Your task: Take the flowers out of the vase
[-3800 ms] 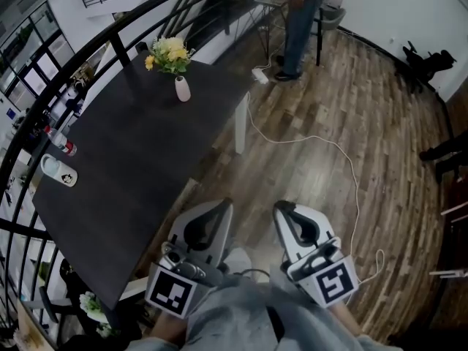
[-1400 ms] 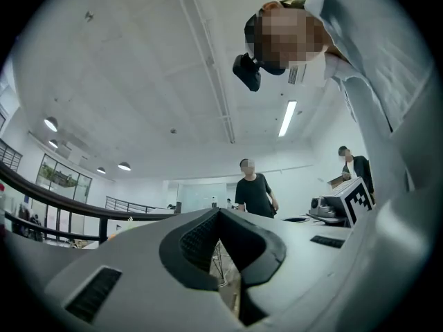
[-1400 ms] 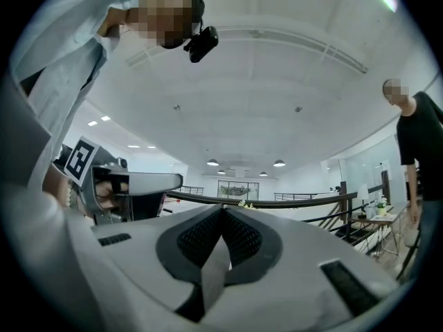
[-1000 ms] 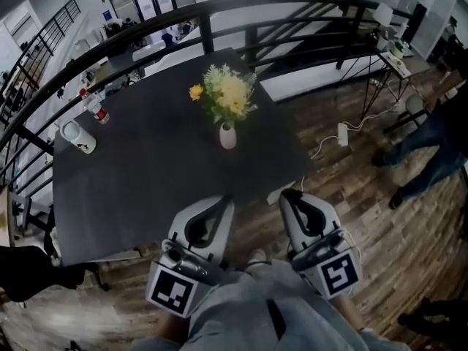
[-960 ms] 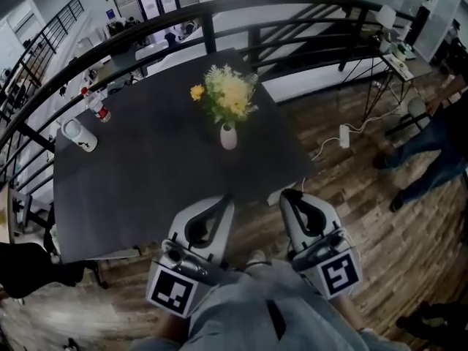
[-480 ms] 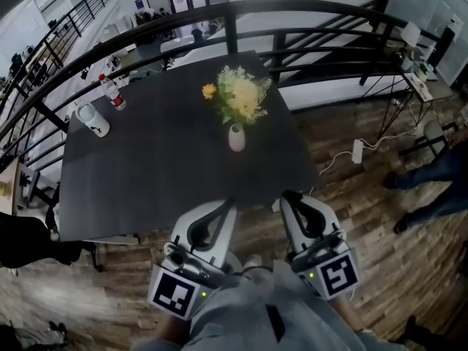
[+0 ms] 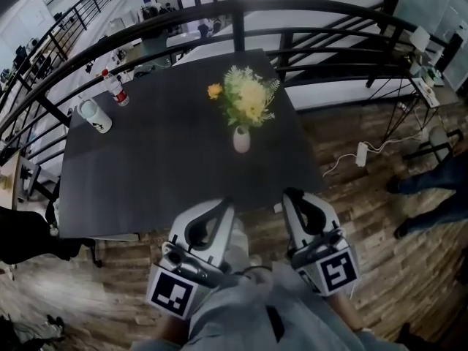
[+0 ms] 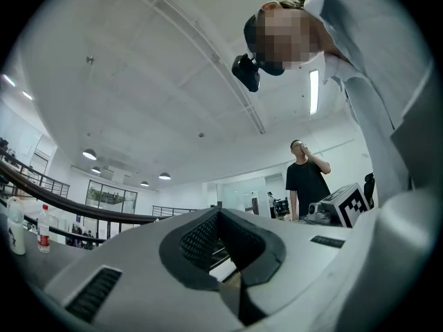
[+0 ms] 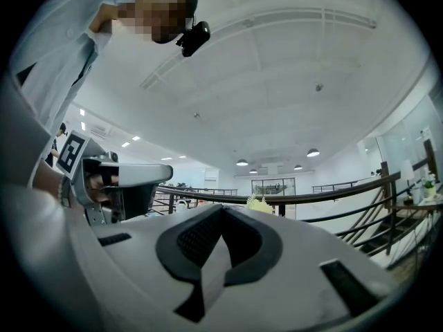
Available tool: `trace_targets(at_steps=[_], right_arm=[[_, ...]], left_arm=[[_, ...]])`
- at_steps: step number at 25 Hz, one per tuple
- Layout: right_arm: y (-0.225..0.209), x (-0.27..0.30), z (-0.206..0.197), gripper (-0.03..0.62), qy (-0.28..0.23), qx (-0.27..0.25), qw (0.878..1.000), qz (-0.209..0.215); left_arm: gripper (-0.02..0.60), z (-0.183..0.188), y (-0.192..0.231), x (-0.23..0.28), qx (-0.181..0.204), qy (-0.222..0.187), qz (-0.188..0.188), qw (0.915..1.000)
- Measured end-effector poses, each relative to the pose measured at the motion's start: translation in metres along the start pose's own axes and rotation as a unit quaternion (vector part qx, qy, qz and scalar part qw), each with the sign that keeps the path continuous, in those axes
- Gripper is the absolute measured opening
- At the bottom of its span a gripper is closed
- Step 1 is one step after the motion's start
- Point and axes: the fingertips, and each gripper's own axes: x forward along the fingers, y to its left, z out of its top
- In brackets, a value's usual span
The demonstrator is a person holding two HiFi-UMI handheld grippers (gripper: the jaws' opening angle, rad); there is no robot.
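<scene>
Presently we stand just short of the dark desk (image 7: pixel 146 174), which fills the middle of the head view. A black railing (image 7: pixel 241 6) runs behind it and wooden floor (image 7: pixel 365 218) lies on our side.

Both tongs hang low before the body, at the desk's near edge. The left tongs (image 7: pixel 221 207) and the right tongs (image 7: pixel 291 196) each have their jaws pressed together with nothing between them, and each gripper view confirms this.

The flowers (image 7: pixel 248 101), yellow among green sprays, stand upright in the small white vase (image 7: pixel 241 140) past the desk's middle, well apart from both tongs.

We judge the step in hand to be the approach. To do it well, we should close in squarely and part one pair of jaws before reaching the stems. That pair should take the stems just above the vase's mouth and lift straight up, while the other tongs steady the vase. It is narrow and looks easy to tip.

Against the earliest frame, the desk no longer lies off to the upper left but sits centred and square to us. Over the last second the vase has drifted slightly right in view. The tongs remain shut.
</scene>
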Motion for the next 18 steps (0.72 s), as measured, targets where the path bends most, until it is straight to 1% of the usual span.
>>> trace_targets(at_steps=[7,10,13,15,16,18], right_arm=[[-0.019,0.031,-0.011,0.005,0.011,0.021,1.0,-0.009],[-0.026,0.046,-0.016,0.005,0.016,0.027,1.0,-0.002],[-0.029,0.062,-0.025,0.019,0.03,0.022,0.999,0.008],[-0.032,0.072,-0.031,0.06,0.039,0.018,0.999,0.013],[-0.033,0.077,-0.035,0.06,0.046,0.017,0.999,0.015],[-0.035,0.087,-0.042,0.088,0.057,0.018,0.998,0.019]], left_arm=[[-0.002,-0.005,0.026,0.018,-0.009,-0.004,0.007,0.9999],[-0.002,-0.007,0.038,0.027,-0.009,0.0,0.01,0.9999],[-0.002,-0.008,0.052,0.038,-0.009,-0.001,0.013,0.9999],[-0.002,-0.009,0.06,0.045,-0.009,-0.001,0.014,0.9999],[-0.002,-0.009,0.065,0.048,-0.009,-0.001,0.014,0.9999],[-0.002,-0.01,0.074,0.053,-0.009,-0.001,0.015,0.9999]])
